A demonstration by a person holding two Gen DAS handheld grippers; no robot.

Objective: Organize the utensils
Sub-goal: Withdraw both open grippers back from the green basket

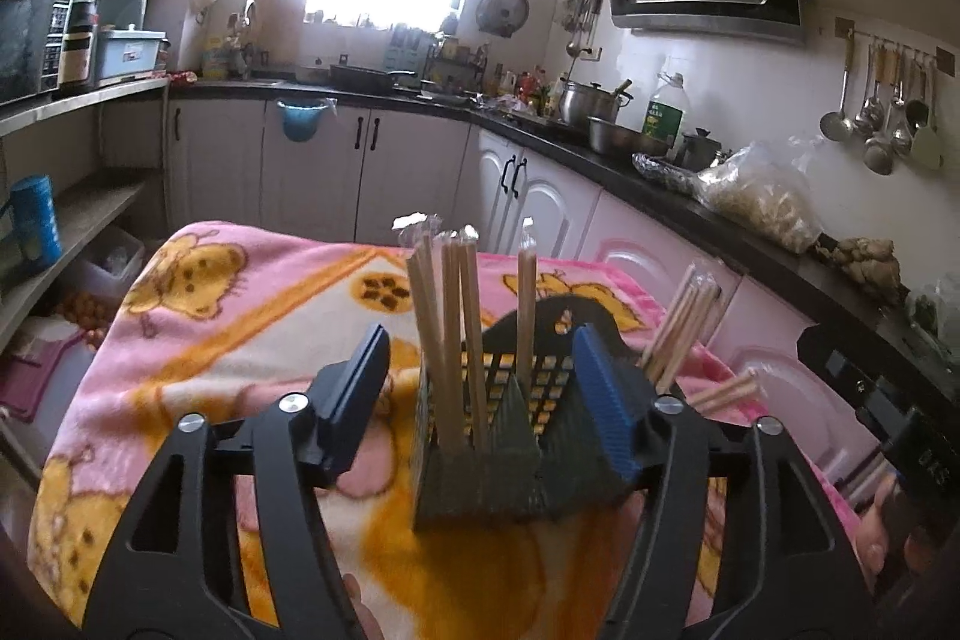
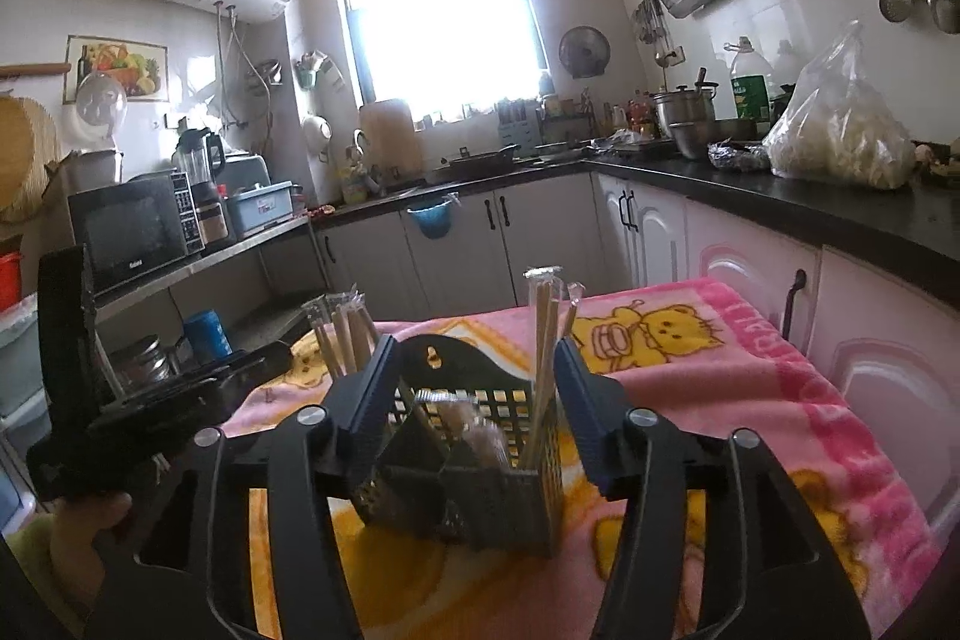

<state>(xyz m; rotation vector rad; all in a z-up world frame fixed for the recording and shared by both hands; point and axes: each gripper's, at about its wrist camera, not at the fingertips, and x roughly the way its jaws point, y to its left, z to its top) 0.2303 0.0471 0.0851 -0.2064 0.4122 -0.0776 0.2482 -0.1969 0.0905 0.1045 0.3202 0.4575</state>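
Observation:
A black perforated utensil basket (image 1: 480,490) (image 2: 516,496) stands on a pink cartoon blanket (image 1: 240,292). Several plastic-wrapped wooden chopsticks (image 1: 447,328) stand upright in its left part. Another bundle of chopsticks (image 1: 684,328) leans out to the right. My left gripper (image 1: 480,334) is open, with one finger on each side of the basket and nothing pinched. My right gripper (image 2: 475,342) is open too and straddles the basket's top. In the right wrist view, wrapped chopsticks (image 2: 546,340) rise from the right compartment and others (image 2: 342,334) show behind the left finger.
The blanket (image 2: 750,388) covers a small table beside white cabinets (image 2: 750,268) under a dark counter (image 2: 840,214). A shelf with a microwave (image 2: 132,232) stands on the left. A hand (image 2: 90,520) holds the left gripper's black body (image 2: 150,412). The right gripper's body (image 1: 870,400) is at the right edge.

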